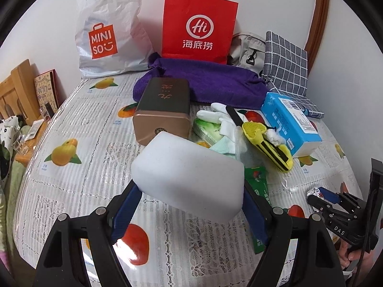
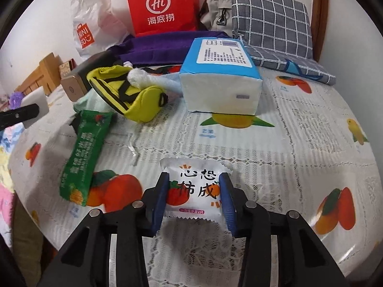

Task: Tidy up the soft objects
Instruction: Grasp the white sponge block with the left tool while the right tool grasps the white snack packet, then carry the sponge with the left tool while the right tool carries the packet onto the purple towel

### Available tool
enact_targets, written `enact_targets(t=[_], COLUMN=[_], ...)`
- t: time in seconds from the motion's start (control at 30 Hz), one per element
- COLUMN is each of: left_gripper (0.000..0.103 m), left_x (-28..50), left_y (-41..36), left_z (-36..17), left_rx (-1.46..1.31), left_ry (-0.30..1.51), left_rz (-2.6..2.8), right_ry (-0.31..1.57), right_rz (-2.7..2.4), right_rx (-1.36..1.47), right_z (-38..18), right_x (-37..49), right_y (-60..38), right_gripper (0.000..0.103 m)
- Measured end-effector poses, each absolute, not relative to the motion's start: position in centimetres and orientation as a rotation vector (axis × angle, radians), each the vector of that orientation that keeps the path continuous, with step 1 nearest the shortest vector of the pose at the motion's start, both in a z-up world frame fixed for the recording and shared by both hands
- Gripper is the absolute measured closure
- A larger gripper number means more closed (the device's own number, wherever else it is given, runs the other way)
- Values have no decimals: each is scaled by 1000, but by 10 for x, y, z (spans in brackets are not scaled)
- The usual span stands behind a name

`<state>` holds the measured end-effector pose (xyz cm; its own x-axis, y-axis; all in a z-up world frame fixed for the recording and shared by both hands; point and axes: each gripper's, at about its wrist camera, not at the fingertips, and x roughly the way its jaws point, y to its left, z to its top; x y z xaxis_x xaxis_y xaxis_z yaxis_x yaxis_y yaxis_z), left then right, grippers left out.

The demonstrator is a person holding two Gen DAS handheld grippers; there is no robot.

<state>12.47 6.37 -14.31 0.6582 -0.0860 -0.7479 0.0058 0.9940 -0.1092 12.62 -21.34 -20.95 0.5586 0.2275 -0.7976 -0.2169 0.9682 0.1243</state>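
My left gripper point(image 1: 191, 189) is shut on a white sponge block point(image 1: 191, 174) and holds it above the table. My right gripper point(image 2: 194, 191) is shut on a small white packet point(image 2: 195, 189) with a tomato print, low over the tablecloth; it also shows at the right edge of the left wrist view point(image 1: 316, 192). A yellow pouch point(image 2: 126, 95), a green sachet point(image 2: 83, 155), a blue tissue pack point(image 2: 220, 76), white gloves point(image 1: 220, 117) and a purple towel point(image 1: 205, 81) lie on the table.
A gold-and-dark tin box point(image 1: 162, 110) stands behind the sponge. A red paper bag point(image 1: 198, 26), a white Miniso bag point(image 1: 107, 35), a grey bag point(image 1: 249, 50) and a checked cloth point(image 2: 273, 24) line the back wall. The fruit-print tablecloth point(image 2: 299, 143) covers the table.
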Motion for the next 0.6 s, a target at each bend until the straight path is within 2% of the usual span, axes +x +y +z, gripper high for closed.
enact_targets(t=[0.6], left_gripper=[23], left_x=[163], left_y=[43], left_z=[-95], left_rx=[-91], left_ry=[835], left_rz=[-114], right_ry=[816], right_rz=[251], right_rx=[2], right_z=[-125], right_x=[143], right_y=[-208], right_gripper=[61])
